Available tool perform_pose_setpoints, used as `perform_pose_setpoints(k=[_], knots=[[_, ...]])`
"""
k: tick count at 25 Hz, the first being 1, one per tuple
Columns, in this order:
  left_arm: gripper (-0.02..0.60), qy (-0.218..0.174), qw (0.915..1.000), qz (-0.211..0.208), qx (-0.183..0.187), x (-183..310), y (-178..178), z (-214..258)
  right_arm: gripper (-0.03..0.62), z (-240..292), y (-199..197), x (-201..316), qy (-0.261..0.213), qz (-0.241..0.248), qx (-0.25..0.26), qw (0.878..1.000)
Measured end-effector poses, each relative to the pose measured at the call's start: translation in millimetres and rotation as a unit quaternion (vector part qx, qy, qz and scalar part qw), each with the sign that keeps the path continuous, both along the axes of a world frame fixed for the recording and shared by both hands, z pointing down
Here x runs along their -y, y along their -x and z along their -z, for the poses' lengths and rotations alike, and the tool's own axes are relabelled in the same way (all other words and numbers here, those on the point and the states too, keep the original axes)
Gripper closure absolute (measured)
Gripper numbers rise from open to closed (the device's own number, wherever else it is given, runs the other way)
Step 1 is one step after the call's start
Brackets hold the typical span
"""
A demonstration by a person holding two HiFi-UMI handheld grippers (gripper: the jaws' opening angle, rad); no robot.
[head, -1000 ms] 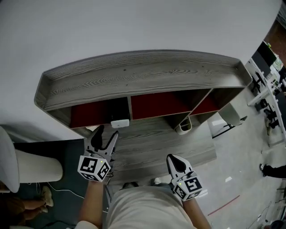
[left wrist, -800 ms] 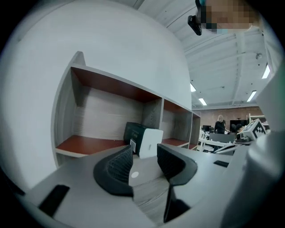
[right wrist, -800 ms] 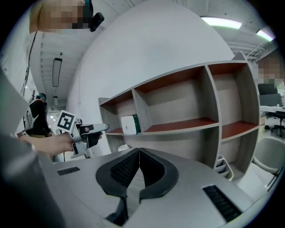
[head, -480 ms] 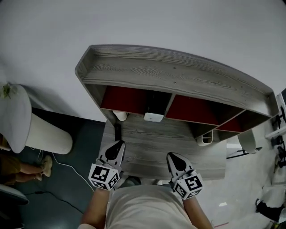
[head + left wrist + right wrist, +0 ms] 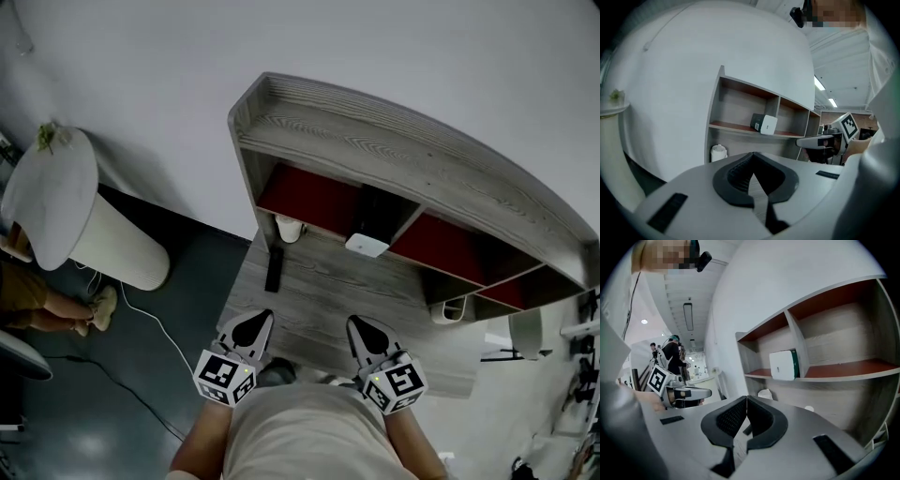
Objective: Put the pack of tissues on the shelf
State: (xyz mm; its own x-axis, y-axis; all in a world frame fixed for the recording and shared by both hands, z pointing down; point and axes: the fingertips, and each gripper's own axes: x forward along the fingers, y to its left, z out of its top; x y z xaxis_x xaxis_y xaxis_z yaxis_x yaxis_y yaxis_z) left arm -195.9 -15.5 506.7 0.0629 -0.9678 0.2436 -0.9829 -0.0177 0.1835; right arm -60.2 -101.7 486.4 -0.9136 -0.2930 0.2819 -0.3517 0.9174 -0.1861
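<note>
- Left gripper (image 5: 251, 328): jaws closed together with nothing between them, held close to the person's torso.
- Right gripper (image 5: 361, 330): jaws likewise closed and empty.
- Pack of tissues (image 5: 367, 246): rests on the shelf (image 5: 394, 150), at a divider, well apart from both grippers.
- Progress: placement appears complete; no step evidently remains.
- Count: two grippers, one pack, one shelf unit.

Free room on the desk and in the shelf

The desk (image 5: 328, 305) is bare in the middle. A white container (image 5: 290, 228) stands at its back left corner, a black bar (image 5: 274, 269) lies near the left edge, and a white cup (image 5: 448, 310) stands at the back right. On the shelf (image 5: 309, 199), the pack of tissues (image 5: 367, 246) stands beside the divider.
</note>
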Motion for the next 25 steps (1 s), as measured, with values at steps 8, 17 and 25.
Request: perform_pose_setpoints(k=[8,17,25], knots=[[0.566,0.014,0.9999,0.000,0.009,-23,-3,-14,0.565,1,23,-14,-0.002,0.040,-0.006,0.999],[0.566,-0.001,0.9997,0.015,0.017,-23,10,-5,0.566,-4,34,-20,-0.010,0.064,-0.025,0.998],[0.566,-0.009,0.9993,0.023,0.027,-22,24,4,0.566,-3,39,-21,-0.011,0.073,-0.022,0.997]])
